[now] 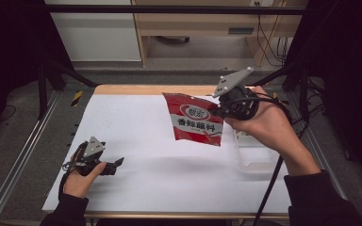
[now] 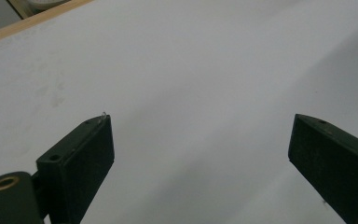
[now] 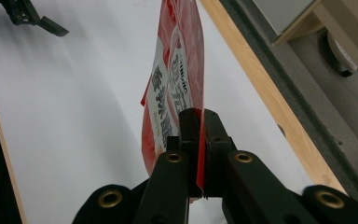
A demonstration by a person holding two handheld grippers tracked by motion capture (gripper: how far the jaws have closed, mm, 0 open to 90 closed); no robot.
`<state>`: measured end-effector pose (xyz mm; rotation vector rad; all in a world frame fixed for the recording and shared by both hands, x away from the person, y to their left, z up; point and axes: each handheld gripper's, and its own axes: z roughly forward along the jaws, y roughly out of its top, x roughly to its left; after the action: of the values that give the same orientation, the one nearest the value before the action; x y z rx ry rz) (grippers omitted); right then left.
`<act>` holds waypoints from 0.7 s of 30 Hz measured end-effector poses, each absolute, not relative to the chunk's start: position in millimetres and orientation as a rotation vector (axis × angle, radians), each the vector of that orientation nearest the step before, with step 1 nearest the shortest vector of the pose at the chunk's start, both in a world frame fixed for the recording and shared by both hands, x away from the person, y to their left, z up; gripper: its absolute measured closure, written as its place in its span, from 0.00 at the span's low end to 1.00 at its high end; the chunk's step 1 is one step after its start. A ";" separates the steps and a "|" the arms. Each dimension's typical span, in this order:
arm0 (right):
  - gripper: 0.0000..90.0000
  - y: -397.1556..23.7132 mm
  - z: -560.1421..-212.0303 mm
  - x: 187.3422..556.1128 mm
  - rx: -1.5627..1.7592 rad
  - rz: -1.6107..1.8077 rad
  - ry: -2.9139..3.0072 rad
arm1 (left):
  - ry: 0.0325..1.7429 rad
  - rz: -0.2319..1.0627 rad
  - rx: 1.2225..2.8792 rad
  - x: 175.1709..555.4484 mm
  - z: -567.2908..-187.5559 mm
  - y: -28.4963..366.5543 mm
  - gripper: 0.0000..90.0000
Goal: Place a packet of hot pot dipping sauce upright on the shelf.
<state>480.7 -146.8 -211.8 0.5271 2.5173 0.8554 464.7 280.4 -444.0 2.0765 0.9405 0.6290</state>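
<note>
Glossy red plastic-film packet [image 1: 195,120]; matt white tabletop [image 1: 136,136], pale wood edge [image 1: 136,89].

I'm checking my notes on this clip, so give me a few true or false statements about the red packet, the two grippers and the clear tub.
1. The right gripper is shut on the red packet. True.
2. The packet lies flat on the white table. False: it is held above it.
3. The left gripper has its jaws open with nothing between them. True.
4. The packet sits inside the clear tub. False: it is held to the tub's left.
</note>
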 end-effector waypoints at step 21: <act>1.00 -225.2 -196.5 474.7 0.698 0.877 2.406 | 0.960 0.632 2.079 466.4 -445.9 285.8 0.08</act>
<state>474.7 -225.2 -196.5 0.6983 2.4058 0.8773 466.4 285.8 -445.9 2.0795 0.9601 0.6316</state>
